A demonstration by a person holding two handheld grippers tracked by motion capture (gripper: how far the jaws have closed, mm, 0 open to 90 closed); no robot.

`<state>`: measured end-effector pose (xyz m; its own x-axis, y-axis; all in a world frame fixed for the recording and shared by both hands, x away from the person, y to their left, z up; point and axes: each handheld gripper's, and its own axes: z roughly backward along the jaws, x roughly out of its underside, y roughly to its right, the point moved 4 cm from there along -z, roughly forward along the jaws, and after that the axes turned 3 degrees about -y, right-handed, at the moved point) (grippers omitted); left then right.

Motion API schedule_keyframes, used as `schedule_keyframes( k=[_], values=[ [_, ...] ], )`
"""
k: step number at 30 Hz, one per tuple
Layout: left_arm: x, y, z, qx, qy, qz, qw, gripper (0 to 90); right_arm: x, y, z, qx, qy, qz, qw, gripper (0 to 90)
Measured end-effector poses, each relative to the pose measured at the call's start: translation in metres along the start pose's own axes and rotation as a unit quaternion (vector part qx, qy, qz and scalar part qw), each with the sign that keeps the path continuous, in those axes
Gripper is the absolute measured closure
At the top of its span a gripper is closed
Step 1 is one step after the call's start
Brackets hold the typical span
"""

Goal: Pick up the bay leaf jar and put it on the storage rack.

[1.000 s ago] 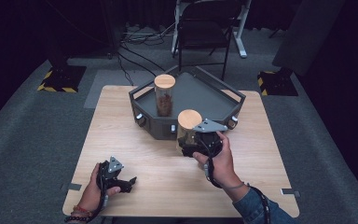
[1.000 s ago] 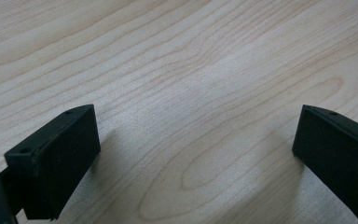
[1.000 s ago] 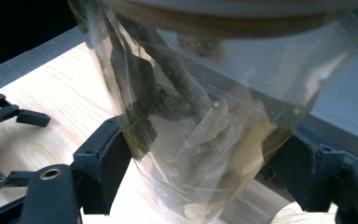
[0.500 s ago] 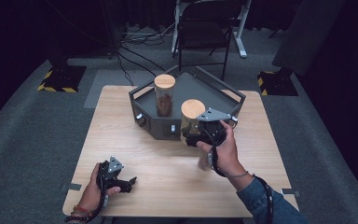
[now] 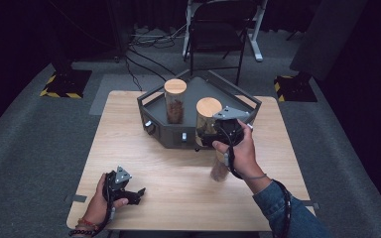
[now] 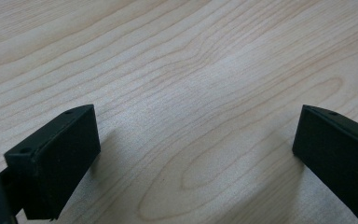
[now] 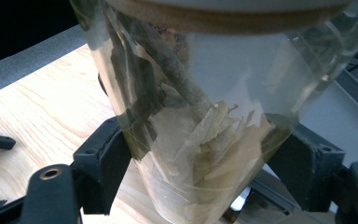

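A glass jar (image 5: 208, 117) with a round wooden lid hangs over the front wall of the dark grey tray (image 5: 153, 100), with my right gripper (image 5: 209, 135) shut on its body. In the right gripper view the jar (image 7: 200, 116) holds dried leaves and bark, and my right gripper (image 7: 203, 163) has a jaw pressed on each side of the glass. A second lidded jar (image 5: 174, 100) stands upright inside the tray at the left. My left gripper (image 5: 135, 192) rests on the wooden table (image 5: 168, 163) near its front left, and my left gripper (image 6: 191, 154) stands open over bare wood.
A small clear container with brown contents (image 5: 220, 170) stands on the table just under my right hand. Behind the table are a black chair (image 5: 216, 29) and cables on the grey floor (image 5: 144, 44).
My right gripper has carried the jar away from me and a little right, from over the table to the tray's front wall. The left gripper has stayed put.
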<state>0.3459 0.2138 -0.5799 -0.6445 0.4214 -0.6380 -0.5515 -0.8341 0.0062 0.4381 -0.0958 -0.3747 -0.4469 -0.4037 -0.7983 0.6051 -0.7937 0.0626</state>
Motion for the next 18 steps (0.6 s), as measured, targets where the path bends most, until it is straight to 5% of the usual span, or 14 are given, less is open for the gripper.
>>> schedule_keyframes(
  k=[18],
  values=[
    [0.000,0.000,0.000,0.000,0.000,0.000,1.0000,0.5,-0.021,0.012,-0.014,0.003,0.006,0.009,0.9999,24.6]
  ],
)
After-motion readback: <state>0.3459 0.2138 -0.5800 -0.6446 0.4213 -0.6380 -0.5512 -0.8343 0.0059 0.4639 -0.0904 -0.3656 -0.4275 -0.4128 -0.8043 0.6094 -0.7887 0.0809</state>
